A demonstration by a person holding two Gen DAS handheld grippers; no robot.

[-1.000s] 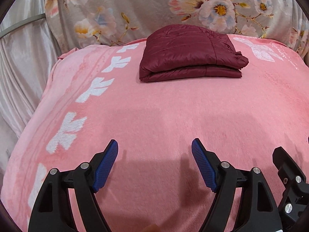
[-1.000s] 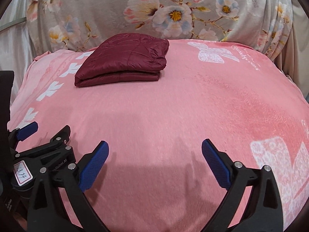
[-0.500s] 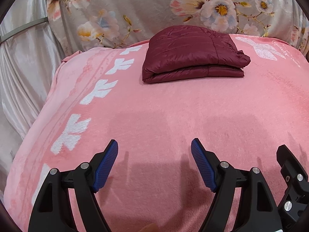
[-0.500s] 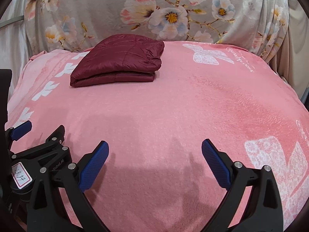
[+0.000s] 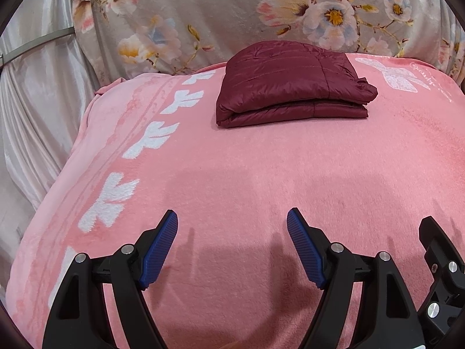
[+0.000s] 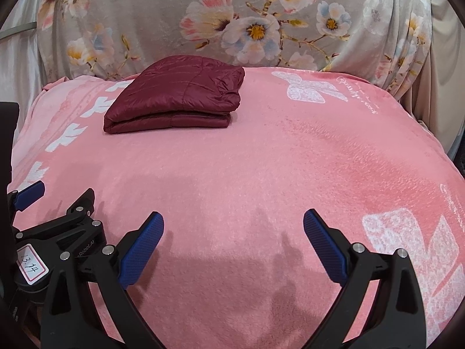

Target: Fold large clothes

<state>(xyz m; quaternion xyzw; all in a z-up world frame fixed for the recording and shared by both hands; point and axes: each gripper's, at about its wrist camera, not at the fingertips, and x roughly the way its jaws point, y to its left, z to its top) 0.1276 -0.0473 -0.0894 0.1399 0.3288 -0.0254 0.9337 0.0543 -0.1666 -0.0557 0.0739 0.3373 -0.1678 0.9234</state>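
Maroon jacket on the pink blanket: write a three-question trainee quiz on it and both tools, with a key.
1. True or false: the maroon jacket lies spread flat and unfolded on the pink blanket.
2. Multiple choice: the left tool is A) shut on the jacket, B) open and empty, C) out of view.
3. Fill in: behind the jacket hangs a grey cloth printed with ____.

Key
1. False; it is folded into a compact stack.
2. B; the right tool is open and empty too, and both are well short of the jacket.
3. Flowers.
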